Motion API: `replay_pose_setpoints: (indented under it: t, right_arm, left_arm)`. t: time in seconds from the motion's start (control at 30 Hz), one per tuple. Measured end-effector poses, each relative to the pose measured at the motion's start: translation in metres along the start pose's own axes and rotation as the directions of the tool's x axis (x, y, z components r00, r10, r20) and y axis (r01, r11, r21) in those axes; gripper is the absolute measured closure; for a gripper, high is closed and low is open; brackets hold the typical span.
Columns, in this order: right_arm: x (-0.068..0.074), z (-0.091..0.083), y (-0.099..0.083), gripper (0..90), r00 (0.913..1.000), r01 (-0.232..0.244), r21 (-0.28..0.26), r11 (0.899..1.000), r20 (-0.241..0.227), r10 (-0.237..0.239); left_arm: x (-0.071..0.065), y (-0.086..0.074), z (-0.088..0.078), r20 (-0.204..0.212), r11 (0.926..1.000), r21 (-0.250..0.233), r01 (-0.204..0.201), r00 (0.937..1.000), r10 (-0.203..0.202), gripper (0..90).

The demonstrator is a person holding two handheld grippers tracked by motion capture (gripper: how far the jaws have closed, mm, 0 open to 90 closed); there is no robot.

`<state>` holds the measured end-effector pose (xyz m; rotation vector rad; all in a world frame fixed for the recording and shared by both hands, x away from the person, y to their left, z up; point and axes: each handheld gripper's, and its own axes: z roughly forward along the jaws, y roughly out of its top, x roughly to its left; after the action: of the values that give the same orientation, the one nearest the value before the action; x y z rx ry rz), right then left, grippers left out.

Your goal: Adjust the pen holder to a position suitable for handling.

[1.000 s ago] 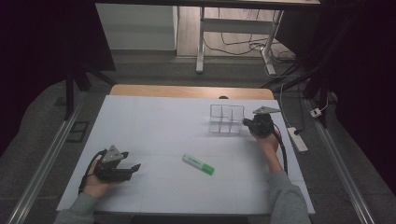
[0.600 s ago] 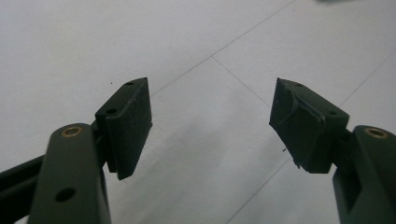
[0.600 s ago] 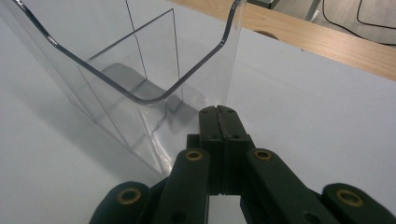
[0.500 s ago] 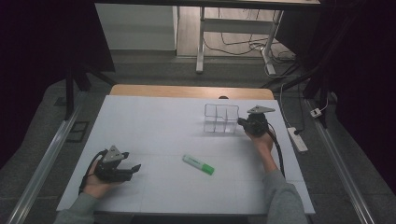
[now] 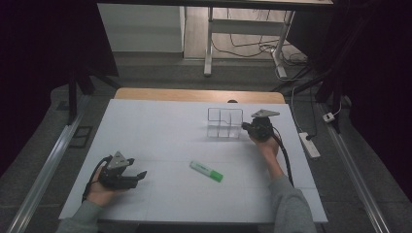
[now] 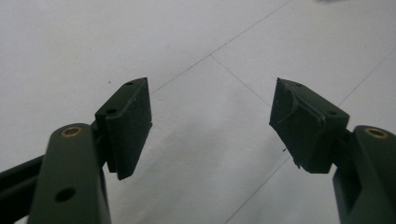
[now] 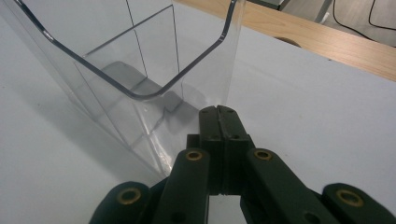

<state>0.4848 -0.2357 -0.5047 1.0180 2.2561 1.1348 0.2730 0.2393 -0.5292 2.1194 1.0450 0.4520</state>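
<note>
A clear plastic organizer [image 5: 225, 124] with several compartments stands at the back right of the white table [image 5: 155, 131]. My right gripper [image 5: 246, 127] is at its right side, jaws shut with nothing between them. In the right gripper view the closed tips [image 7: 218, 110] touch the organizer's [image 7: 140, 70] near corner wall. A green highlighter [image 5: 206, 171] lies flat near the table's middle front. My left gripper [image 5: 140, 174] rests at the front left, and in the left gripper view it [image 6: 210, 116] stands open over bare table.
A wooden strip [image 5: 194, 94] runs along the table's far edge. Beyond it stand metal desk legs [image 5: 208, 43] with cables on the floor. A white power strip [image 5: 309, 144] lies on the floor to the right. Metal rails [image 5: 43, 165] flank the table.
My right gripper has moved left, and the clear organizer has slid a little left with it. The left gripper and the highlighter have kept still.
</note>
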Motion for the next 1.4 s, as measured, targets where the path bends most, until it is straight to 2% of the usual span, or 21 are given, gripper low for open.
replay_pose_setpoints:
  t: [0.8,1.4]
  right_arm:
    - [0.033,0.026,0.015,89.2,0.9966,0.056,0.018,0.998,-0.061,-0.055]
    - [0.049,0.041,0.024,89.2,0.9937,0.064,0.007,0.998,-0.092,-0.064]
  left_arm:
    - [0.001,-0.001,0.001,0.015,0.9999,0.009,0.005,0.9999,-0.005,29.0]
    - [0.001,-0.001,0.001,0.01,0.9999,0.012,0.006,0.9999,-0.006,29.0]
